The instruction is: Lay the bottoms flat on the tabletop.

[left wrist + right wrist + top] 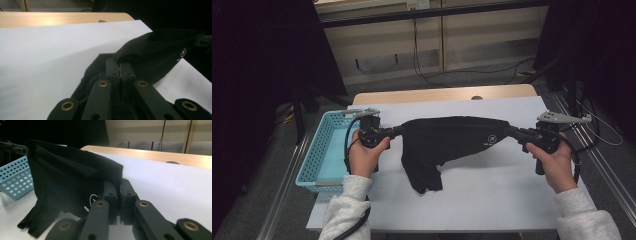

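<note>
A black garment [452, 142] with a small white logo [492, 139] hangs stretched between my two grippers above the white table top [492, 200]. My left gripper [399, 131] is shut on its left end, and my right gripper [510, 131] is shut on its right end. A loose part of the cloth droops down and rests on the table [427, 180]. In the left gripper view my jaws pinch the garment [150, 55] at the left gripper's tips [121, 65]. In the right gripper view the garment [67, 175] hangs leftward from the right gripper's tips [119, 187], and the logo [92, 200] shows beside them.
A light blue perforated basket [319, 155] stands at the table's left edge, close to my left hand [364, 157]. The table's wooden far edge [442, 94] lies behind the white sheet. Cables run on the floor beyond. A metal rail [607, 165] borders the right side.
</note>
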`<state>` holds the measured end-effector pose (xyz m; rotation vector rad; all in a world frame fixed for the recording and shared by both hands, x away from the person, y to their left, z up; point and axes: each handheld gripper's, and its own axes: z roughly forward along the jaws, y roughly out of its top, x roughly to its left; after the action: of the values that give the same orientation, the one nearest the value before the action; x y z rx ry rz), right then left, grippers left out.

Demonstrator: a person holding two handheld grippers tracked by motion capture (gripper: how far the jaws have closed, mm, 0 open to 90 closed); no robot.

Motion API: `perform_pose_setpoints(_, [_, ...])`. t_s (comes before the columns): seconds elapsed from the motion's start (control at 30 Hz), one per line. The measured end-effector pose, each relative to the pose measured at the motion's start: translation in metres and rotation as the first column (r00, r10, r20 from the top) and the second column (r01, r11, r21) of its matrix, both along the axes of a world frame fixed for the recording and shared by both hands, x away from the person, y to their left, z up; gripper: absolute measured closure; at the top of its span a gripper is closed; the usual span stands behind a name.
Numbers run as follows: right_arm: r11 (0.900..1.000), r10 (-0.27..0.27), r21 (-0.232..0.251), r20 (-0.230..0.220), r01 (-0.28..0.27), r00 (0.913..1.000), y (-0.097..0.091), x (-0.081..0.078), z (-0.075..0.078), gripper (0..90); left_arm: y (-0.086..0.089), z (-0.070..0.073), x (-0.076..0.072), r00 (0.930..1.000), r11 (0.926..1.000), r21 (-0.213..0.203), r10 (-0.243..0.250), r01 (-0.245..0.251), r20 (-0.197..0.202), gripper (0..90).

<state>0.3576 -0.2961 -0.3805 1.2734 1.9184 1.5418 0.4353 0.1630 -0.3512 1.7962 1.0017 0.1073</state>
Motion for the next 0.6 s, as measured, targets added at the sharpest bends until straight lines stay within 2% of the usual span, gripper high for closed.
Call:
perform_pose_setpoints(0.23, [0.9995, -0.016, -0.028, -0.019, 0.015, 0.9997, 0.006, 0.011, -0.004, 85.4, 0.001, -0.004, 0.011, 0.9993, 0.9998, 0.007, 0.017, -0.017, -0.033, 88.2])
perform_pose_setpoints(0.6, [0.998, -0.028, -0.058, -0.033, 0.026, 0.9991, 0.01, 0.026, -0.007, 85.3, -0.002, -0.007, 0.023, 0.9985, 0.9994, 0.017, 0.031, -0.03, -0.046, 88.2])
